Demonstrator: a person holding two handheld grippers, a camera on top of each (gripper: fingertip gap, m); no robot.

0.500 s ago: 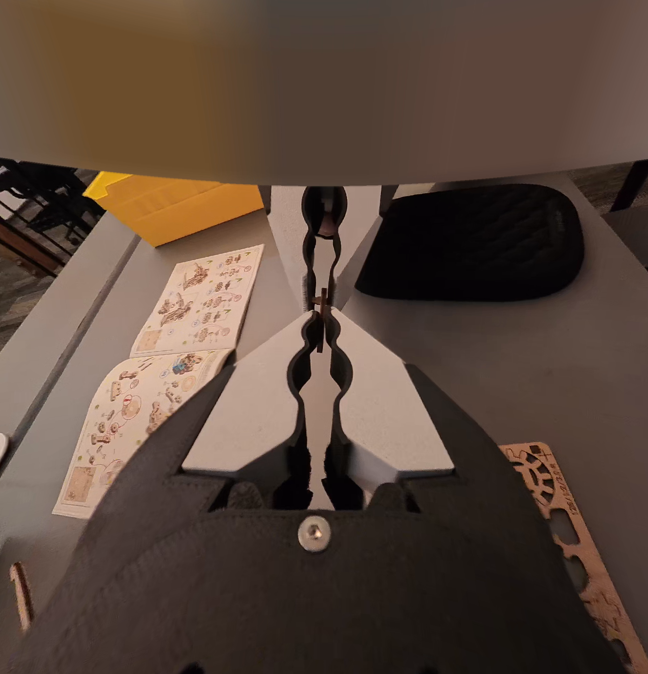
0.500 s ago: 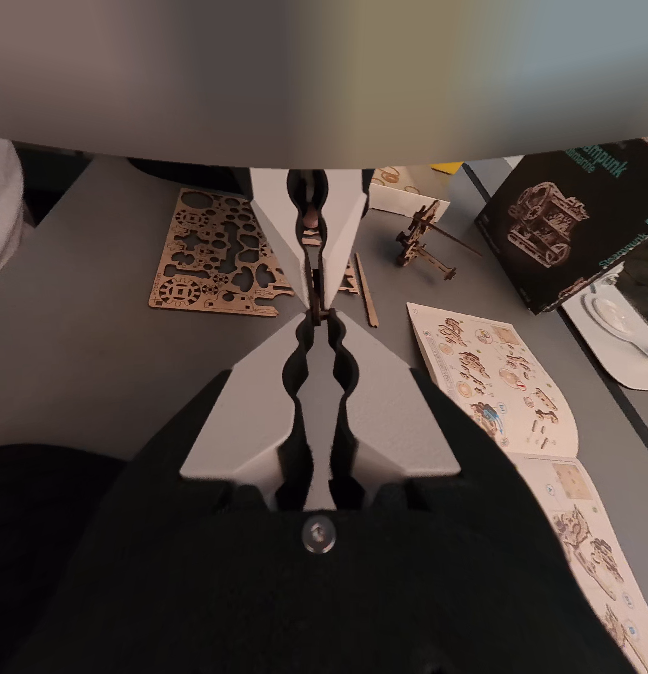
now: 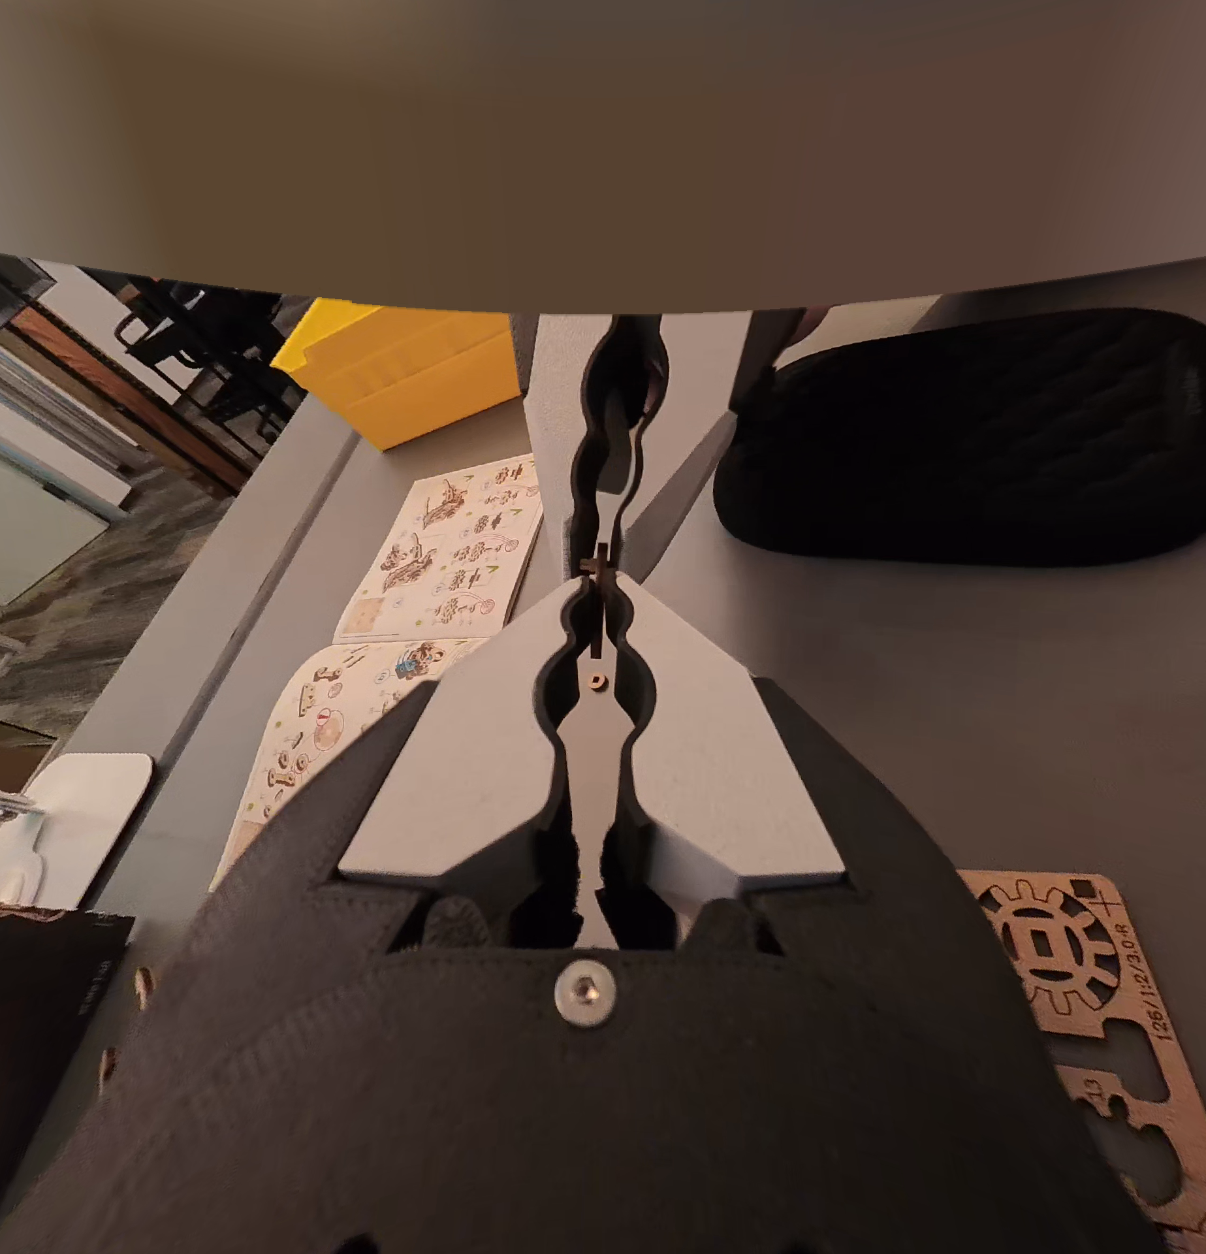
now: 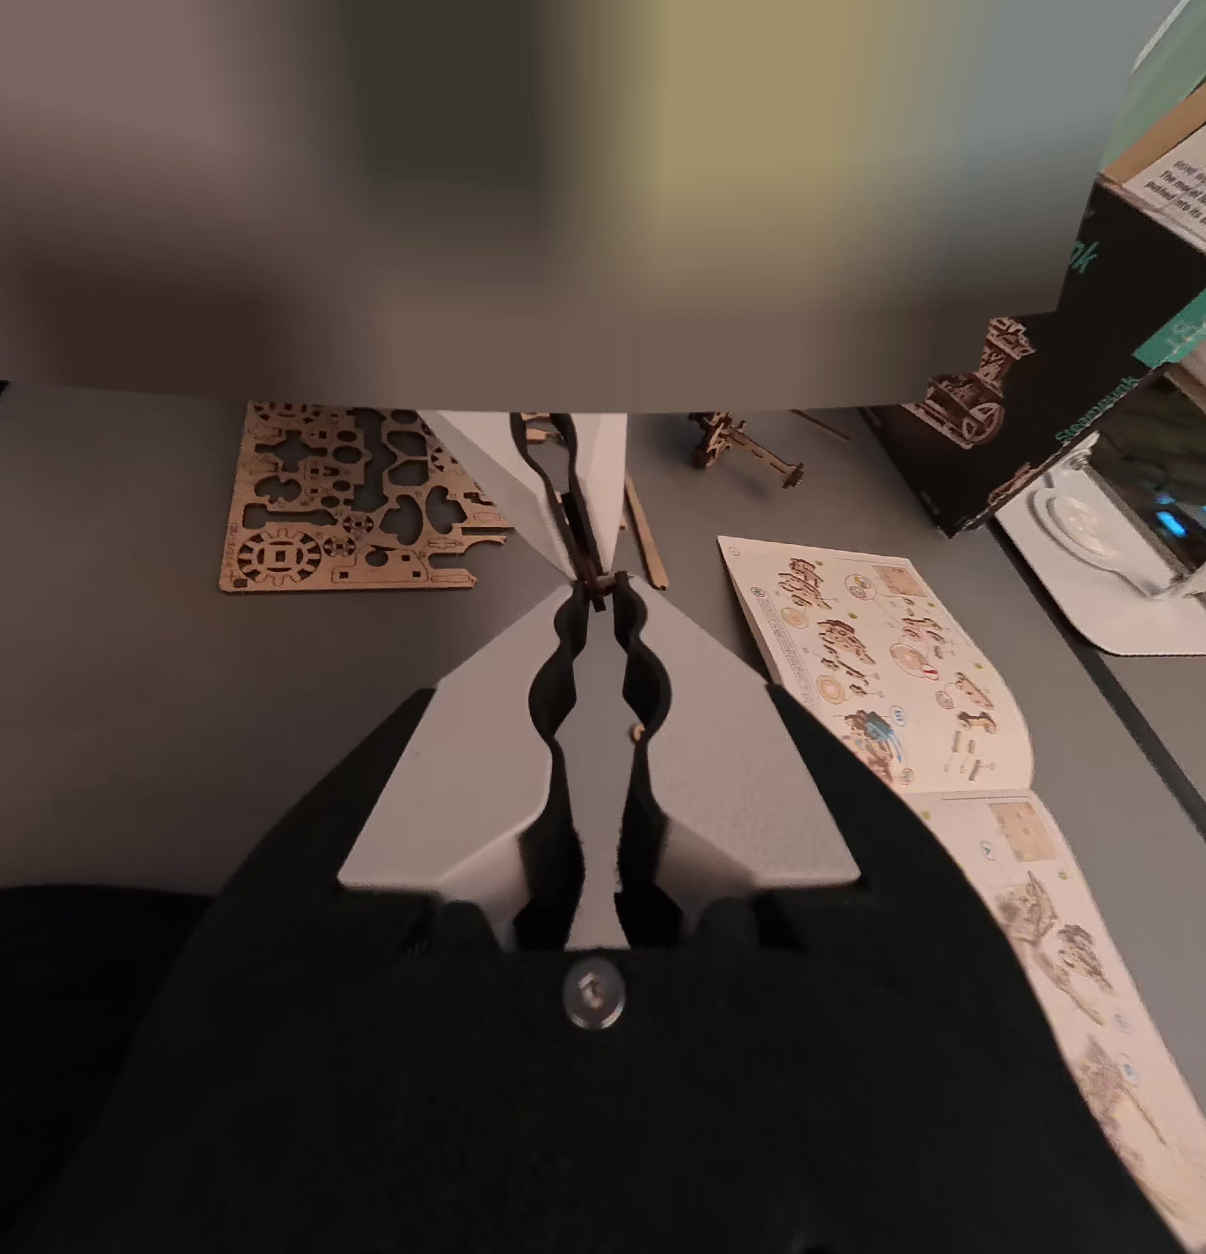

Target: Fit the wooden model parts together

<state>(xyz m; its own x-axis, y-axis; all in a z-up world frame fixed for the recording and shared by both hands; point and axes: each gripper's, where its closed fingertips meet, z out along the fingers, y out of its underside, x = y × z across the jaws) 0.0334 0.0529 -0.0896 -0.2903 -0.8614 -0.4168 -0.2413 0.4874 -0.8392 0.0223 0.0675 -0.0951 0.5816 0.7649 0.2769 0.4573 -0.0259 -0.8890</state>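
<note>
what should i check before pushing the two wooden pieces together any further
1. Left hand-held gripper shut on its wooden strip: ok.
2. Right hand-held gripper shut on its small wooden piece: ok.
3. The two pieces meet at the tips: ok.
4. Joint fully seated: cannot tell.
5. Small wooden ring loose on the table below: not ok.
6. Instruction booklet open nearby: ok.
</note>
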